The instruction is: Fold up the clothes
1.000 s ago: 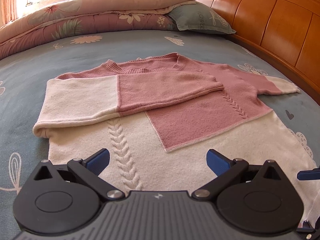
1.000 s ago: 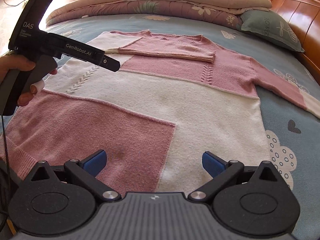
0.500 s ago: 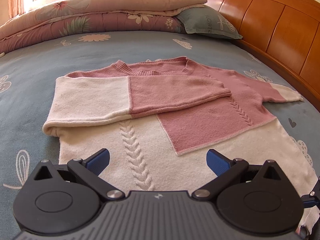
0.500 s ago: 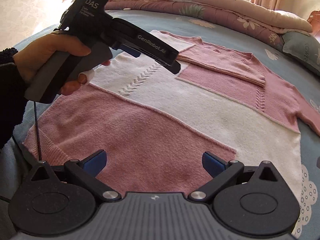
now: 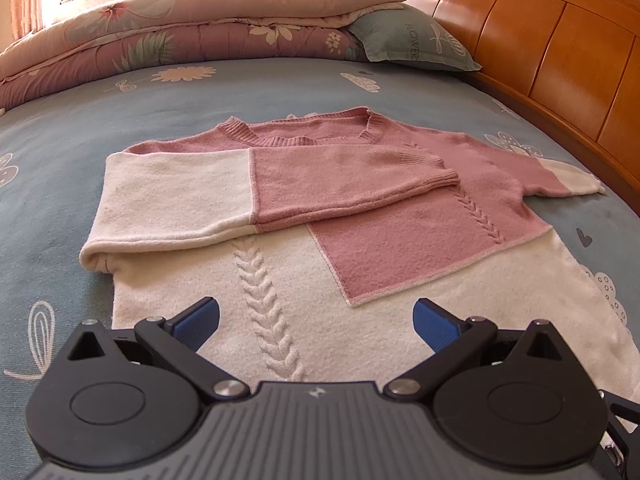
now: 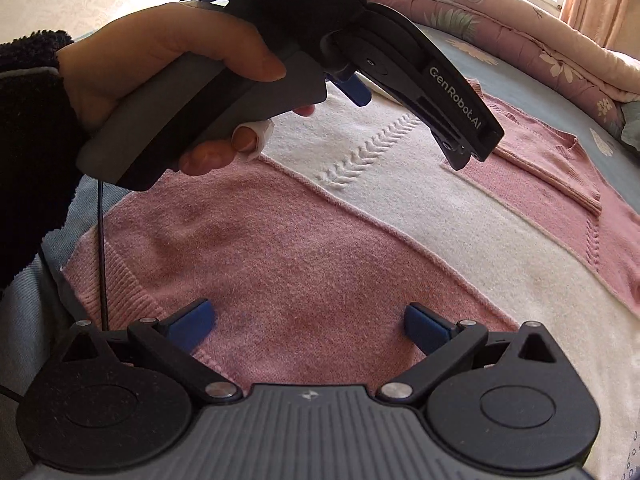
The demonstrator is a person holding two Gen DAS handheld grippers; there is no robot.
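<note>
A pink and cream knit sweater (image 5: 400,248) lies flat on the bed, front up. Its left sleeve (image 5: 280,188) is folded across the chest; the other sleeve (image 5: 560,178) stretches out toward the headboard. My left gripper (image 5: 316,320) hovers open over the cream middle band, nothing between its blue fingers. My right gripper (image 6: 306,322) is open above the pink lower panel (image 6: 280,264) near the ribbed hem (image 6: 116,300). In the right wrist view a hand (image 6: 160,64) holds the left gripper's body (image 6: 400,68) above the sweater.
A blue patterned bedsheet (image 5: 100,128) covers the bed. A folded floral quilt (image 5: 180,36) and a grey-blue pillow (image 5: 408,40) lie at the far end. A wooden headboard (image 5: 540,40) runs along the right. A black cable (image 6: 102,248) hangs near the hem.
The right gripper has swung left and closer to the hem, so the hand-held left gripper now fills its upper view. The left gripper has drifted slightly left and pulled back a little; both stay open.
</note>
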